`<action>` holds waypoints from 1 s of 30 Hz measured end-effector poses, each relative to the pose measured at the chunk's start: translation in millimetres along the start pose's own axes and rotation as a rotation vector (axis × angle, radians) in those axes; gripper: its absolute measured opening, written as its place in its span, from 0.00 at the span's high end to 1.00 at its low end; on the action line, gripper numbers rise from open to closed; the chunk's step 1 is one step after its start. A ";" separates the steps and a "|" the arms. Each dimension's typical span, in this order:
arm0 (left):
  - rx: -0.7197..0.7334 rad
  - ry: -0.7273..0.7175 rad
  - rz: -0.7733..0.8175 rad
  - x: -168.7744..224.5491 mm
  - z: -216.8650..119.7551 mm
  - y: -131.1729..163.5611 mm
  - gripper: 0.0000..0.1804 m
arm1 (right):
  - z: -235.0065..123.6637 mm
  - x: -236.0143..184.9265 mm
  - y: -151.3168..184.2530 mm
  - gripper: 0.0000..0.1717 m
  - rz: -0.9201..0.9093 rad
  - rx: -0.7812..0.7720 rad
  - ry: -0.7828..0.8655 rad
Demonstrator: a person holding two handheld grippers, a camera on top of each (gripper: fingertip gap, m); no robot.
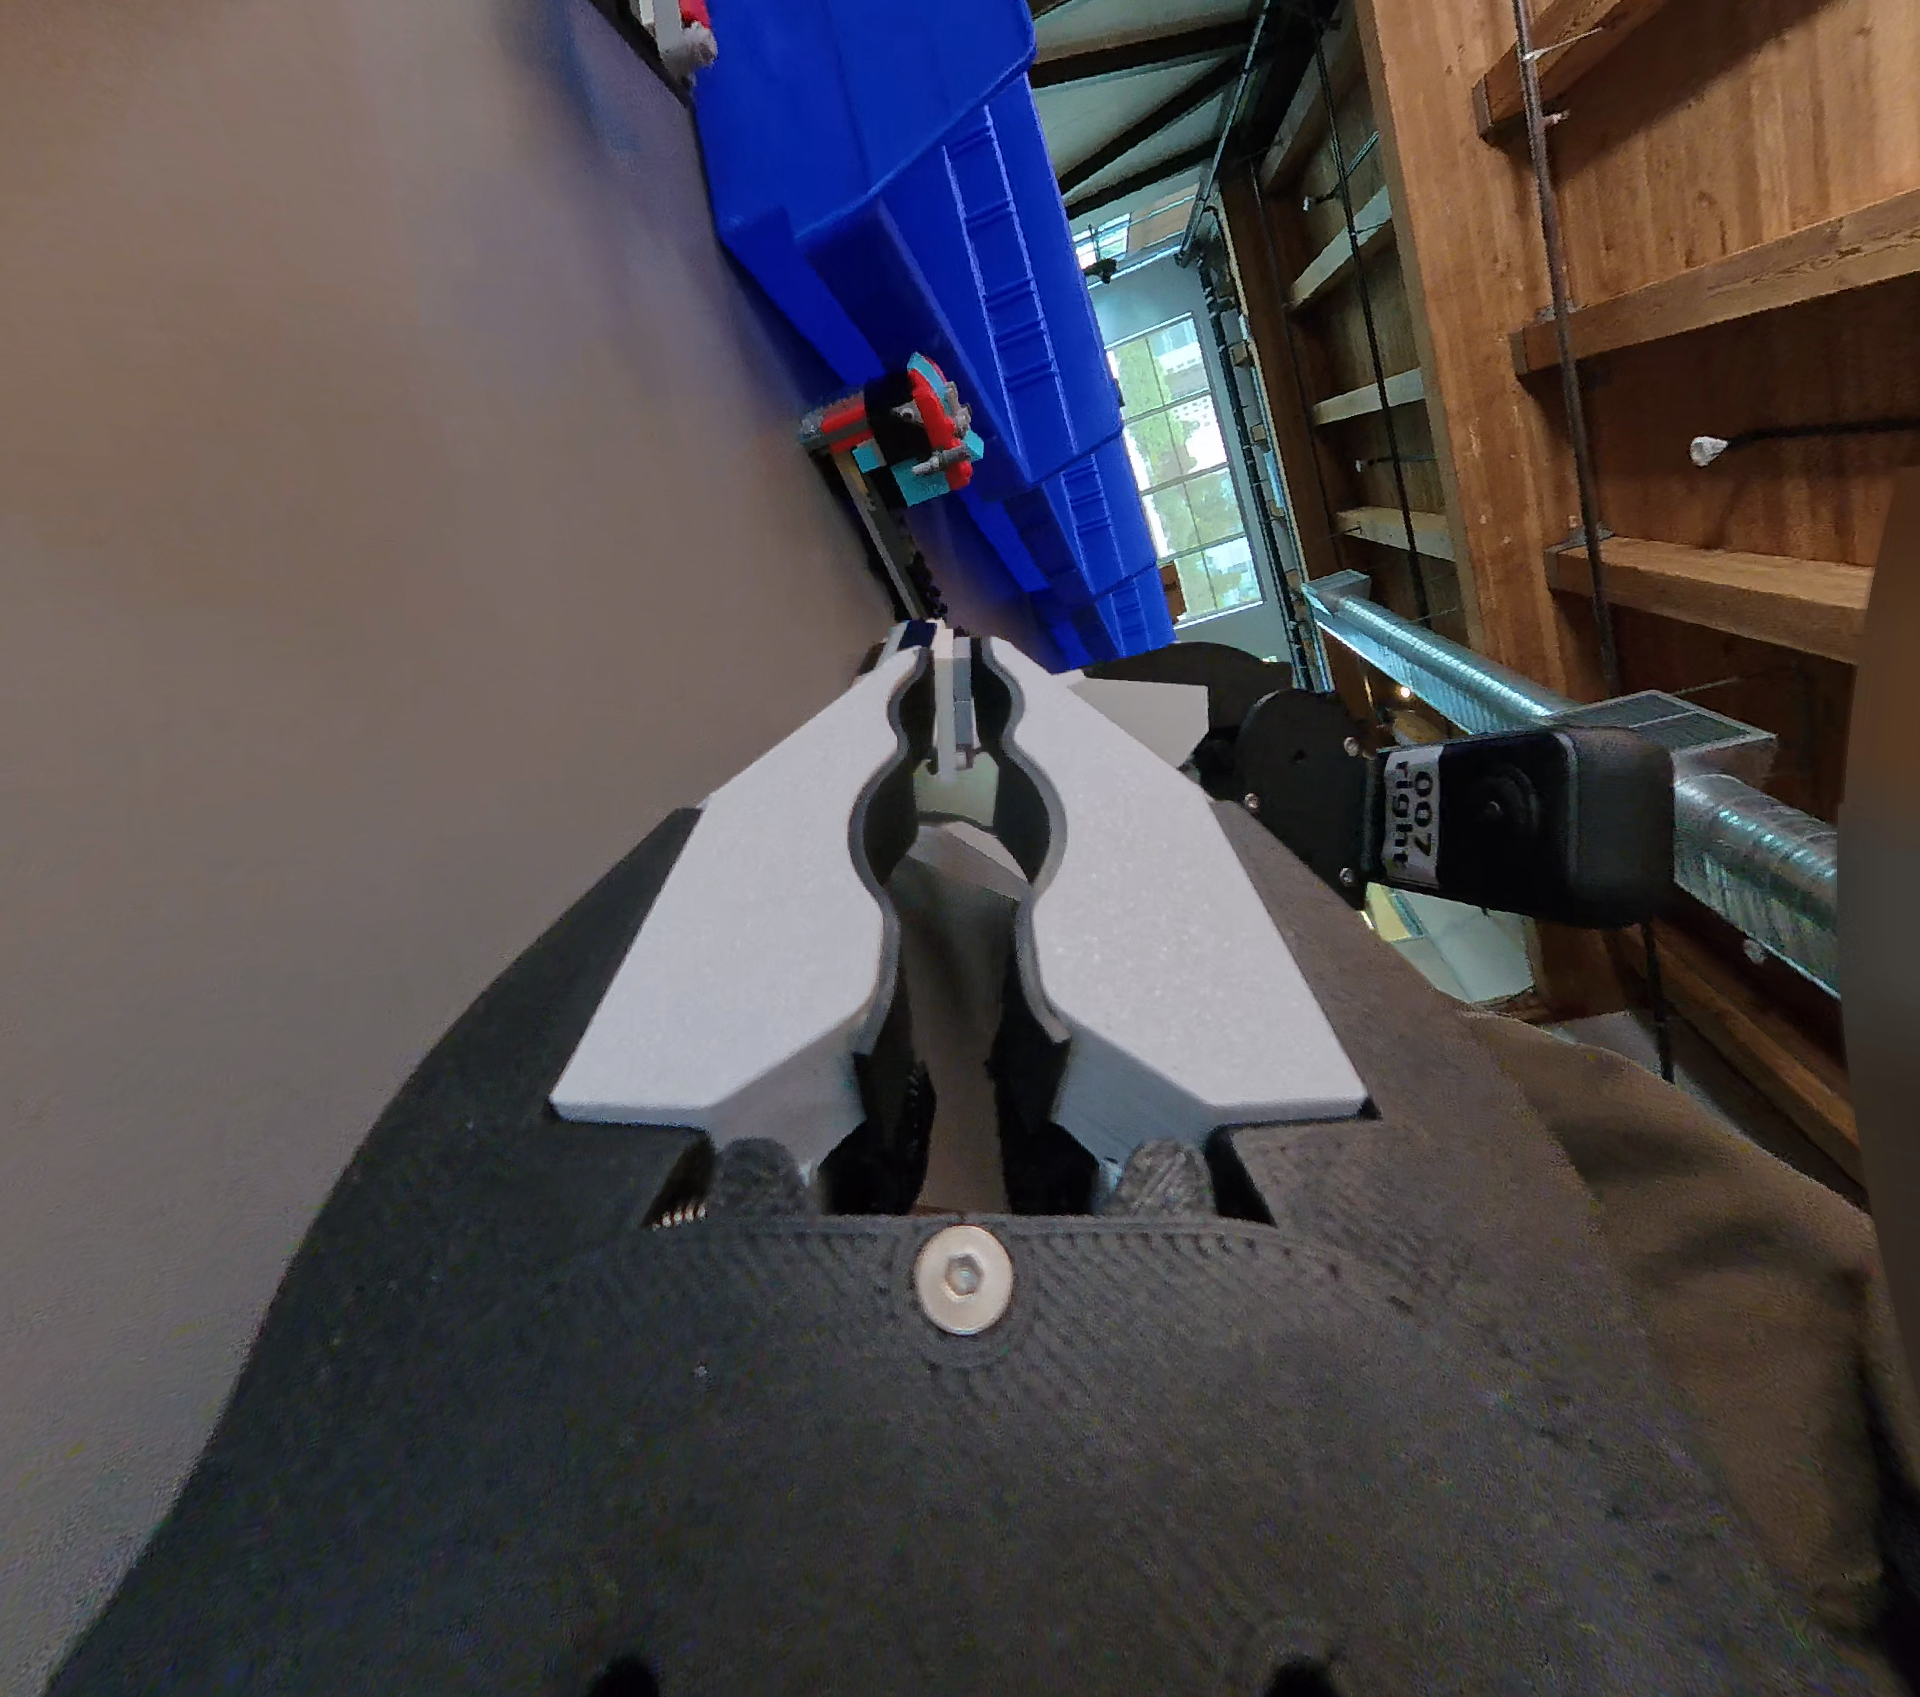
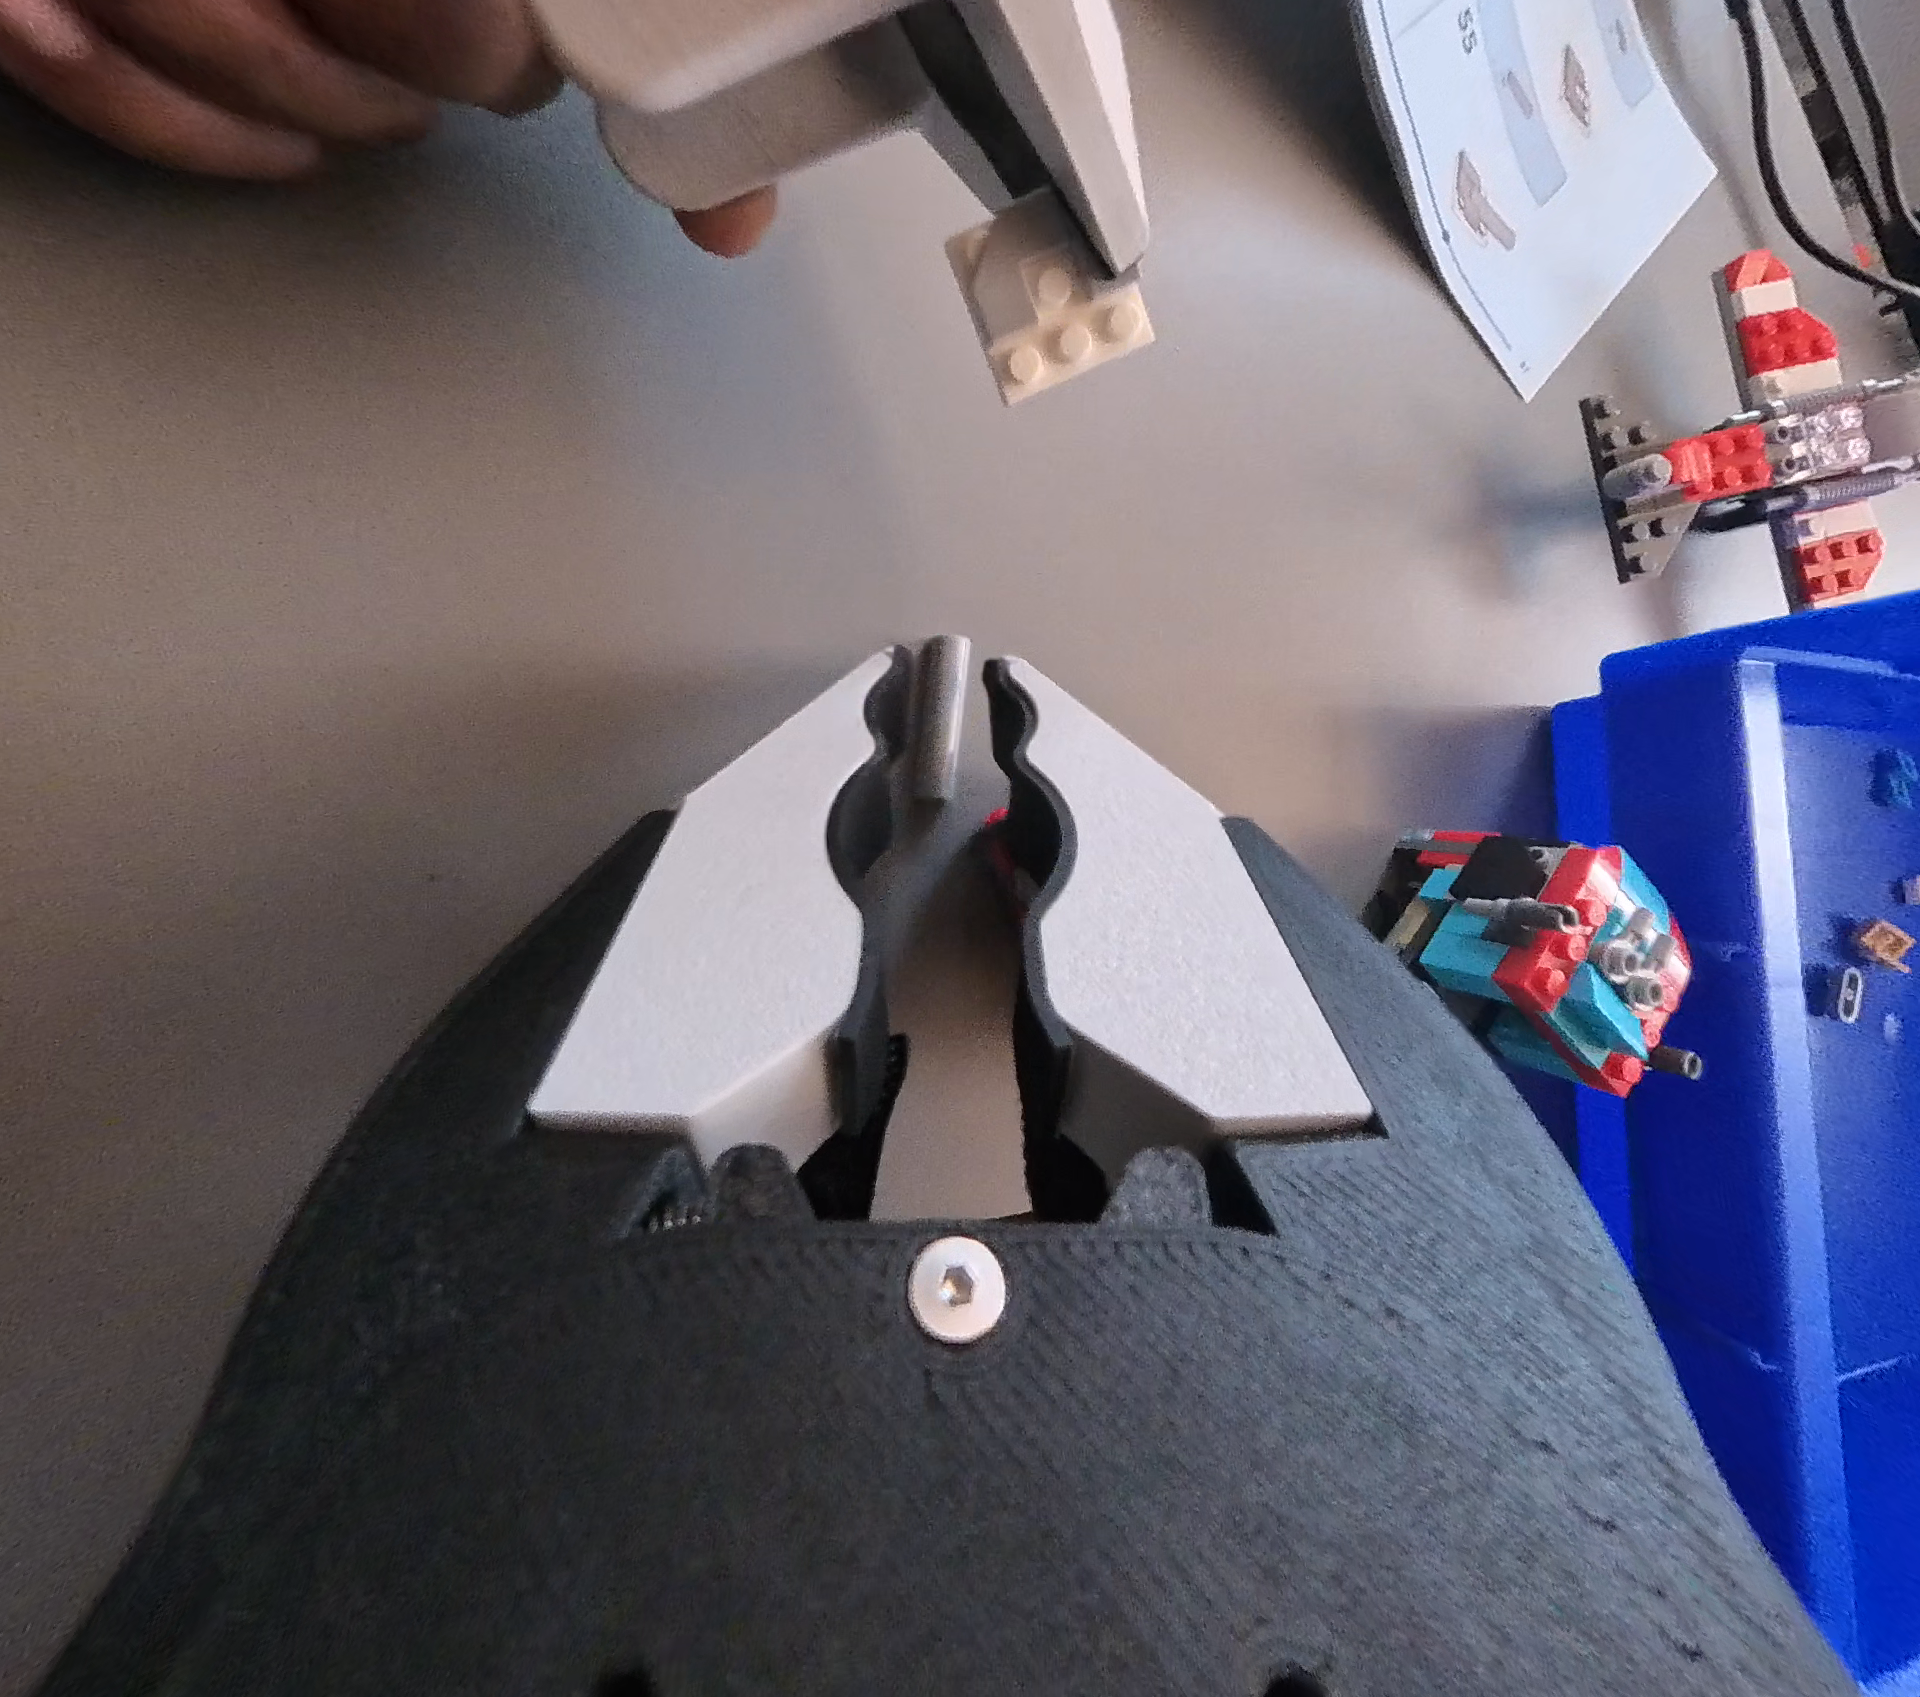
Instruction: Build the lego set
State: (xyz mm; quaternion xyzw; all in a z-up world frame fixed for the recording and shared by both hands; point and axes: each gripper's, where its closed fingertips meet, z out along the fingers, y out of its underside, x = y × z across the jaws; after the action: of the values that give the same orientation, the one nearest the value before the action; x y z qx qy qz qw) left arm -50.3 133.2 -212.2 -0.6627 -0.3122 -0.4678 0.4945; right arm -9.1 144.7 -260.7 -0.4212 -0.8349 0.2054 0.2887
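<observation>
Right gripper (image 2: 951,660) fingers stand slightly spread; a small grey bar (image 2: 935,717), long axis along them, leans on one pad, clear of the other. Left gripper (image 1: 951,660) pinches a white-and-grey brick assembly (image 2: 1049,317) above the worktop (image 2: 416,504). Blue bins (image 2: 1766,1024) are cut off at the edge. Printed instruction sheet (image 2: 1507,37) lies beyond.

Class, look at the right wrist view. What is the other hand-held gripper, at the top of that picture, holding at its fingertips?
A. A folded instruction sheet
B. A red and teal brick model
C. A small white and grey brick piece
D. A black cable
C: the left hand-held gripper at the top pinches a small white and grey brick piece above the table.
</observation>
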 end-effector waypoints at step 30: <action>-0.125 0.046 -0.054 6.8 3.8 26.1 0.96 | -27.0 -2.5 -44.6 0.95 -0.136 0.297 -0.057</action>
State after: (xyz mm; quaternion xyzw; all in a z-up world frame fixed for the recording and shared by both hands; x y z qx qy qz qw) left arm -23.7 128.2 -215.7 -0.6727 -0.2885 -0.5147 0.4465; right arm -16.3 120.3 -215.1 -0.3102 -0.8298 0.3185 0.3373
